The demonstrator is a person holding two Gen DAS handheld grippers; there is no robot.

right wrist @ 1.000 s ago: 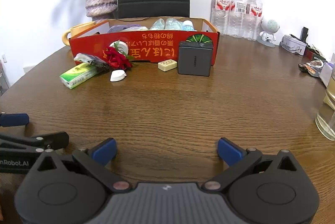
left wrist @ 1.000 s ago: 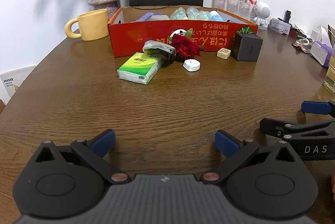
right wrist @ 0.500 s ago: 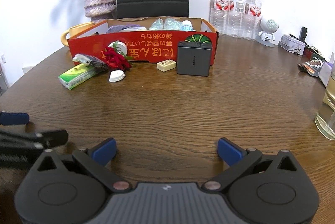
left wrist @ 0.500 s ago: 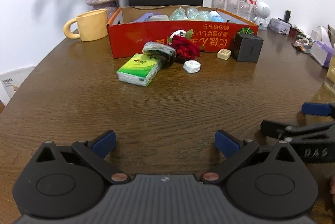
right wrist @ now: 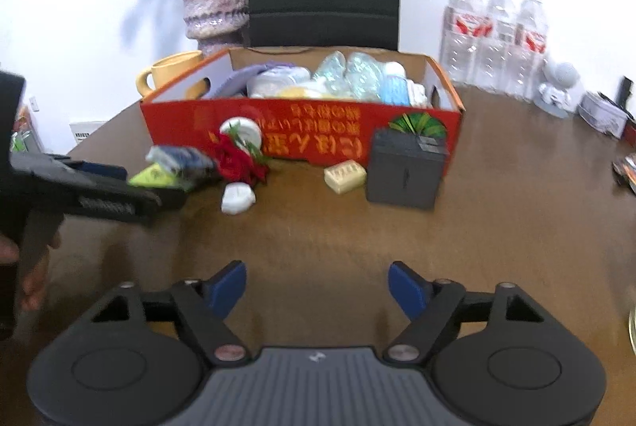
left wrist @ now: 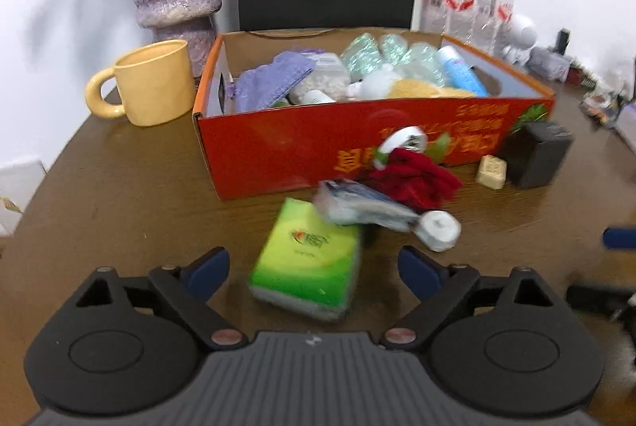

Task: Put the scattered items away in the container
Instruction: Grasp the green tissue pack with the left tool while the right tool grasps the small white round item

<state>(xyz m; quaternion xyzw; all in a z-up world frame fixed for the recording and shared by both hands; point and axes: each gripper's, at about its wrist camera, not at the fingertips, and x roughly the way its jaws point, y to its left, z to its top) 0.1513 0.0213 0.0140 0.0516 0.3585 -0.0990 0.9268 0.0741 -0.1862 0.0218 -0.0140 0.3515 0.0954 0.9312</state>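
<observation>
Left wrist view shows the green tissue pack (left wrist: 308, 261), blurred, now between the wide-open, empty left gripper (left wrist: 312, 269), which has advanced toward it.

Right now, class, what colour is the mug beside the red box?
Pale yellow mug, clearest in the left wrist view.

Tissue pack (left wrist: 308, 259) before box (left wrist: 278, 147); charger (left wrist: 536, 153) right; mug (left wrist: 153, 82) left.

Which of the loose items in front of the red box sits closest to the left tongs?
The green tissue pack, lying right between the open left tongs; the red rose lies farther back.
</observation>
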